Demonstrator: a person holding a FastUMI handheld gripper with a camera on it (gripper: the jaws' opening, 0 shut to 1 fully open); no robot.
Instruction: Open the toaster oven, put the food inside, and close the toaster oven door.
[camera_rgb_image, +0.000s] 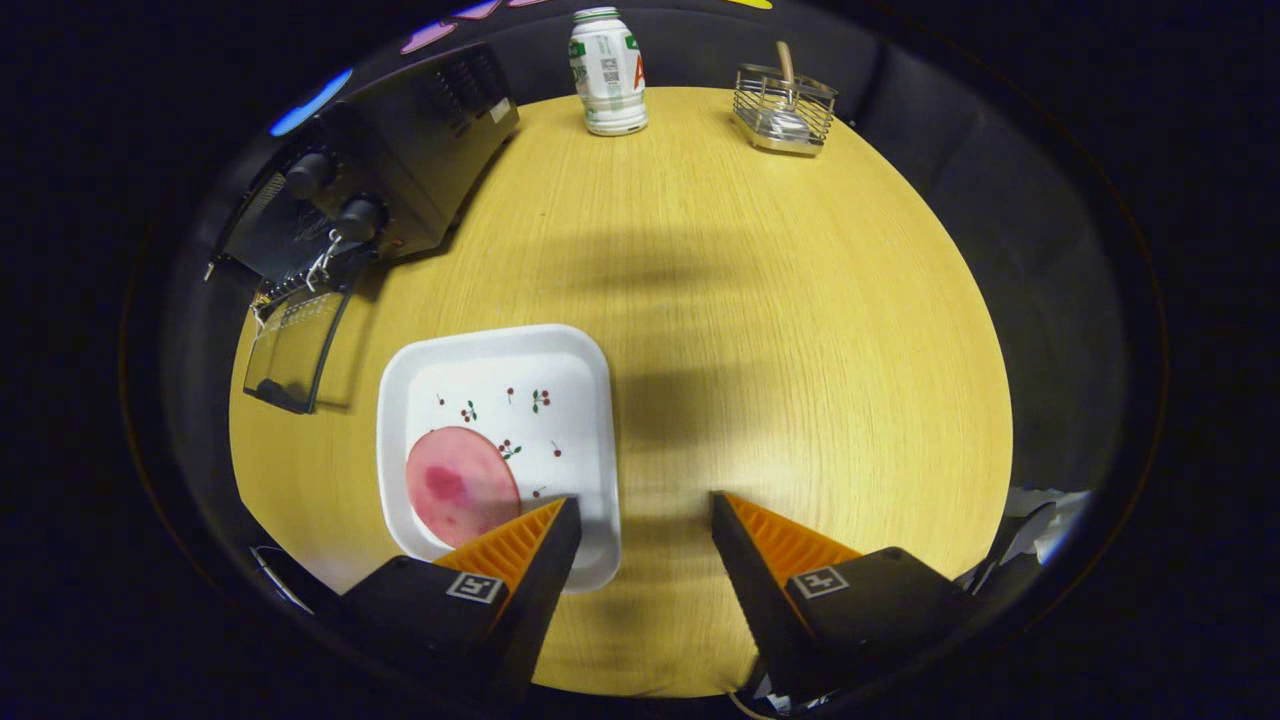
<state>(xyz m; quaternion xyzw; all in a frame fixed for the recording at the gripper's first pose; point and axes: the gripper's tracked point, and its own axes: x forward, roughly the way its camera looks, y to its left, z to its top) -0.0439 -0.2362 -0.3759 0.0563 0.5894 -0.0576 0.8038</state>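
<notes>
My tongs (645, 510) are spread wide right now, nothing between the fingers, just bare table (780, 330) showing in the gap. So they're released, not gripping anything.

Just past my left finger (520, 545) sits the plate (590, 400), white with little cherry prints, and the food (460, 485) is on its near-left part. It's a round pink slice, ham or something like it, lying flat. The left fingertip overlaps the plate's near edge in my view, and the slice is just left of that tip, not between the fingers at all.

Further out on the left is the oven (400, 150), black, with two knobs facing me. Its door (295, 350) looks dropped open already, glass panel hanging down toward the plate. So I'd say opening is done and I'm at the pick-up-the-food step.

Next move, I reckon: shift the tongs left so the slice ends up between the fingers, then come down low. It's thin and flat on the plate, so getting a finger under the edge could be fiddly, and it may flop or slide.

Way at the far side there's a bottle (608, 70) and a wire basket (785, 110), well clear of all this.
</notes>
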